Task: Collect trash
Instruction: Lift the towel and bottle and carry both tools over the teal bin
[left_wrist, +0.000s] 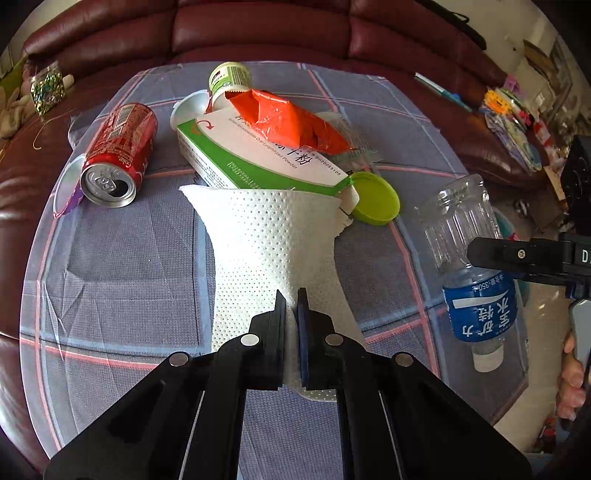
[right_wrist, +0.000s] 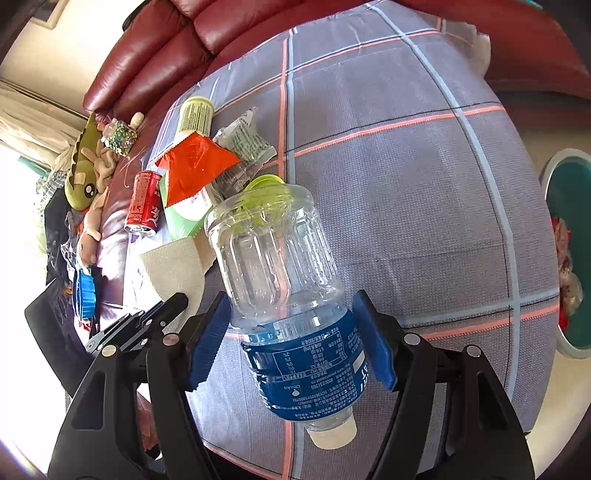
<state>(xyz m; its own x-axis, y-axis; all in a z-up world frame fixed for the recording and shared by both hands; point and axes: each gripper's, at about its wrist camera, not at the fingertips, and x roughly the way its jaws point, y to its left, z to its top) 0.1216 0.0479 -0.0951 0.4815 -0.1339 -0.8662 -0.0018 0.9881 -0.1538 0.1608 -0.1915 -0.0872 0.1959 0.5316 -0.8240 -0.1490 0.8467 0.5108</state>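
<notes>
My left gripper (left_wrist: 291, 295) is pinched narrow on a white paper towel (left_wrist: 273, 236), lifted over the checked cloth (left_wrist: 122, 258). My right gripper (right_wrist: 291, 317) clamps a clear water bottle (right_wrist: 284, 295) at its blue label, cap toward me. Behind the towel lie 1 red cola can (left_wrist: 118, 155), a green-and-white box (left_wrist: 255, 155) and an orange wrapper (left_wrist: 288, 118).

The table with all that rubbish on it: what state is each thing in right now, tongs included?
Left tongs: shut on the paper towel.
Right tongs: shut on the water bottle, held cap-down, nearly empty.
Cola can: on its side, tab opened.
Medicine box: lying flat, end flap open.
Orange wrapper: torn open, atop the box.
Green lid: off, lying loose.
</notes>
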